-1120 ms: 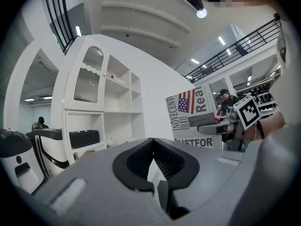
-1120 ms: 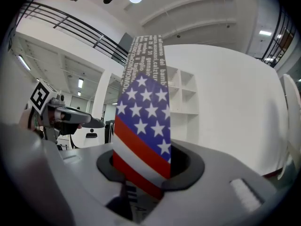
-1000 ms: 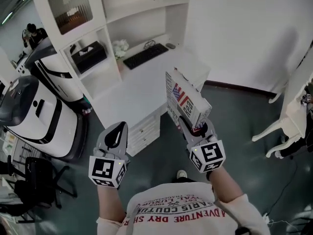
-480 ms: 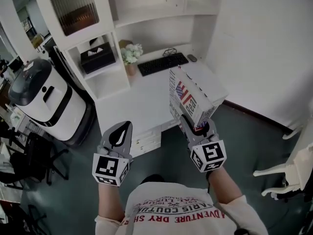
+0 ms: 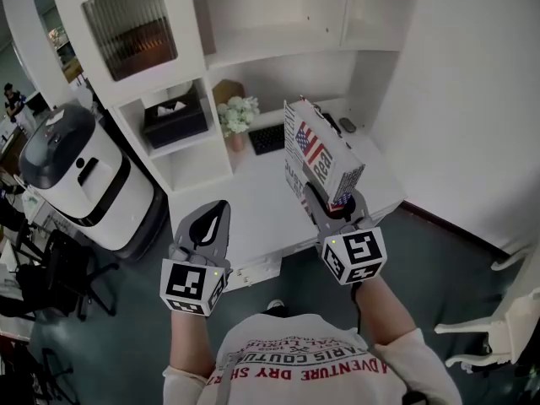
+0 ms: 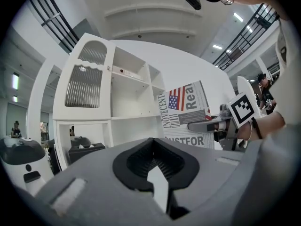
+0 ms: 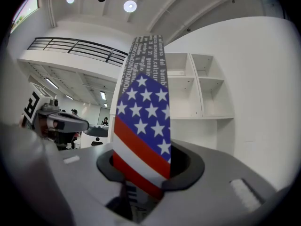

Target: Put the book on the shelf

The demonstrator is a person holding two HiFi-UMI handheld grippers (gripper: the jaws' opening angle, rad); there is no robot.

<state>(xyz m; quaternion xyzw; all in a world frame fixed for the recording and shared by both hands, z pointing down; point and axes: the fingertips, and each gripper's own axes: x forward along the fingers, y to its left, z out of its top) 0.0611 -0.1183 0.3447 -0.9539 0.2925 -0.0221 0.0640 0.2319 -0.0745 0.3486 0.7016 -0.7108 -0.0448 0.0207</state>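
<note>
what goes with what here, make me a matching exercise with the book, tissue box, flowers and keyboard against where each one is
Things:
1. book
2. tissue box
3. flowers
4. keyboard

Places:
A. in an open cubby of the white shelf unit
B. clamped in the right gripper, held above the desk
C. flat on the desk, partly hidden behind the book
D. standing on the desk, between the cubby and the keyboard

Pairs: 1-B, 2-A, 3-D, 4-C
</note>
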